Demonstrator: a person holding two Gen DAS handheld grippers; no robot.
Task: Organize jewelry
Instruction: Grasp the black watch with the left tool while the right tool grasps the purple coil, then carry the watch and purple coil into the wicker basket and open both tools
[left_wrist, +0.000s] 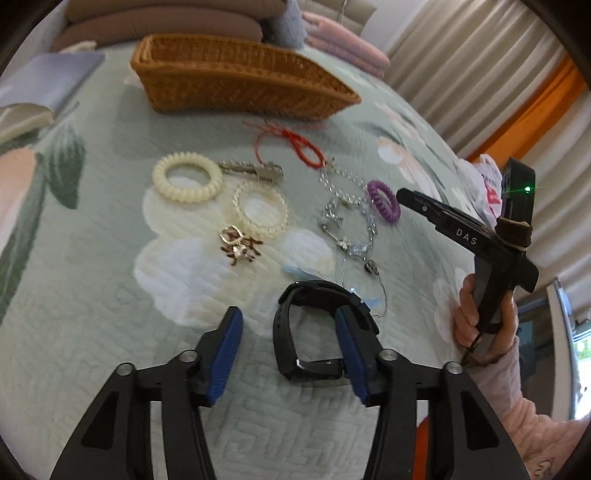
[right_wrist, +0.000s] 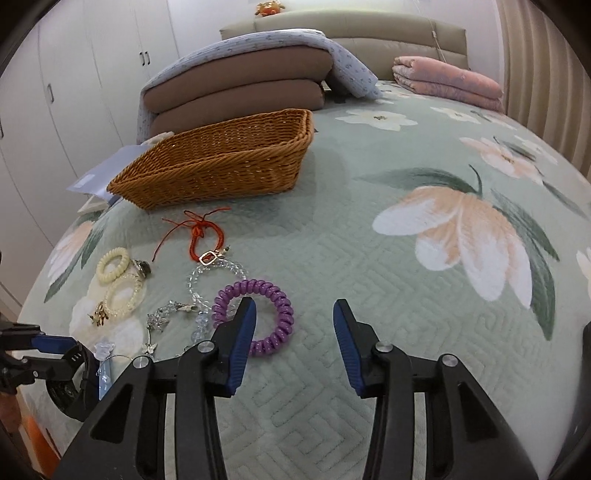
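Jewelry lies spread on a green floral bedspread. My left gripper (left_wrist: 288, 328) is open; a black watch (left_wrist: 314, 328) sits between its blue pads, against the right pad (left_wrist: 349, 343). My right gripper (right_wrist: 293, 332) is open and empty, its left pad (right_wrist: 240, 343) over the edge of a purple coil hair tie (right_wrist: 258, 317), which also shows in the left wrist view (left_wrist: 384, 201). Further off lie a cream coil tie (left_wrist: 186, 177), a clear coil tie (left_wrist: 260, 208), a red cord bracelet (left_wrist: 295, 142), a crystal bead chain (left_wrist: 347, 210), a gold brooch (left_wrist: 238, 245) and a silver clip (left_wrist: 255, 170).
A brown wicker basket (left_wrist: 236, 79) stands behind the jewelry, seen also in the right wrist view (right_wrist: 221, 158). Folded cushions (right_wrist: 236, 88) and a pink blanket (right_wrist: 447, 79) lie at the bed's head. Curtains (left_wrist: 461, 66) hang at the right. A thin wire hoop (left_wrist: 364, 286) lies by the watch.
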